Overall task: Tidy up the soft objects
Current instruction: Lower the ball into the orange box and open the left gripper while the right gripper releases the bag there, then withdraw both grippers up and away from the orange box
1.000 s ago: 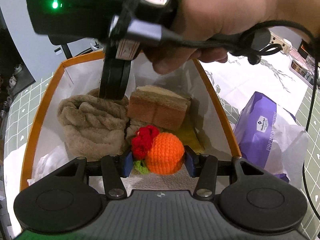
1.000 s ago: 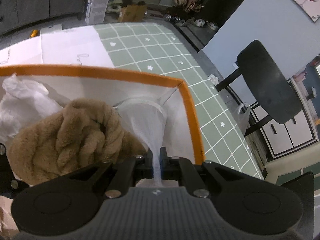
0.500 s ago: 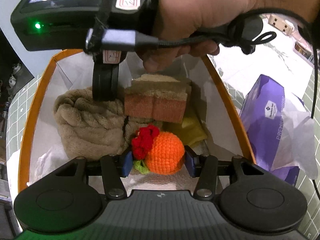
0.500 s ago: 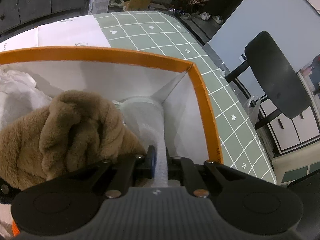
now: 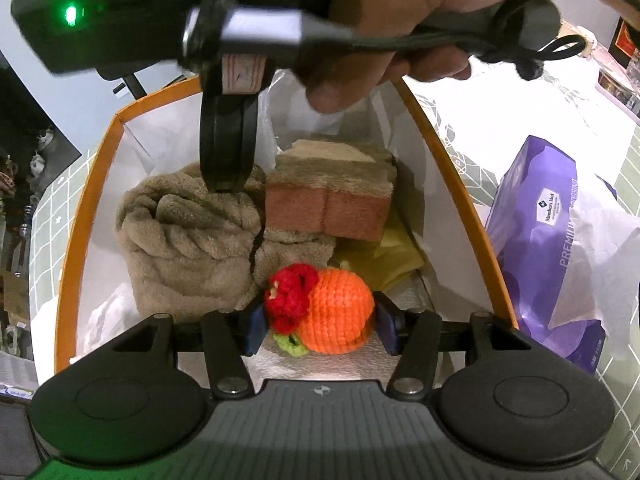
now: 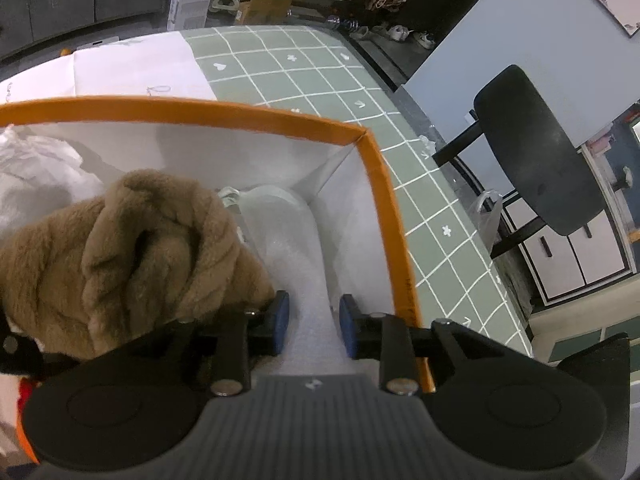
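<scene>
A crocheted orange with a red flower (image 5: 332, 316) lies on white paper inside the orange-rimmed white box (image 5: 76, 240). It sits between the blue pads of my left gripper (image 5: 320, 330), whose jaws are opening and no longer squeeze it. In the box's far corner my right gripper (image 6: 313, 324) is also opening. A white foam sheet (image 6: 296, 248) runs loose between its pads. A brown towel (image 6: 132, 240) lies just left of it. The left wrist view shows the right gripper (image 5: 226, 188) standing on that towel (image 5: 180, 240), held by a hand (image 5: 400, 20).
The box also holds a brick-coloured sponge block (image 5: 328, 208) and a yellow cloth (image 5: 384, 260). A purple tissue package (image 5: 540, 216) in a white bag lies right of the box. A black chair (image 6: 536, 152) stands beyond the green checked table's edge.
The right jaws went from shut on the thin white sheet to apart, letting it go. The left pads spread slightly around the crocheted orange. Neither hand shifted much.
</scene>
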The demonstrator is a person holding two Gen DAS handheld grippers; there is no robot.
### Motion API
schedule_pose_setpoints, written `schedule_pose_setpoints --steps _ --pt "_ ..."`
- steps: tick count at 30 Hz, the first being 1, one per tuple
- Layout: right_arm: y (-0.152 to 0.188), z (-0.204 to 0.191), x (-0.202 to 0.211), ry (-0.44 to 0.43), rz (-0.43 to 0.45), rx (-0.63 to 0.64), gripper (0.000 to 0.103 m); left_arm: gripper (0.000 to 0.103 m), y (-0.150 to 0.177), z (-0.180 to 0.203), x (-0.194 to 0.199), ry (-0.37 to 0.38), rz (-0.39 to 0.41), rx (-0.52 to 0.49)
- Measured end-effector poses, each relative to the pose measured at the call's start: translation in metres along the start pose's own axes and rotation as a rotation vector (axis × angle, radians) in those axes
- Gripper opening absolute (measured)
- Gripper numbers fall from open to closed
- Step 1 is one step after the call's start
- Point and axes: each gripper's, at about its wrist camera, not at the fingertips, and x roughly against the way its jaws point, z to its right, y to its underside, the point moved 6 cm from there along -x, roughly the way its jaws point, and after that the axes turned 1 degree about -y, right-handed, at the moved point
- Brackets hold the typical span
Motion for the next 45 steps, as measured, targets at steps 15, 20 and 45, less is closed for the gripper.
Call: schedule_pose_setpoints --steps 15,20,45 --pt "0.007 0.0 0.058 0.022 0.03 0.005 0.056 0.084 0.006 0.0 0.04 -0.016 0.041 0.056" --pt "0.01 -0.004 0.082 0.029 0.044 -0.001 0.059 0.084 0.011 -0.001 0.058 -0.024 0.067 0.066" --pt "0.083 -0.049 0.189 0.083 0.382 -0.734 0.1 0.091 0.078 -0.05 0.123 -0.172 0.281 0.582"
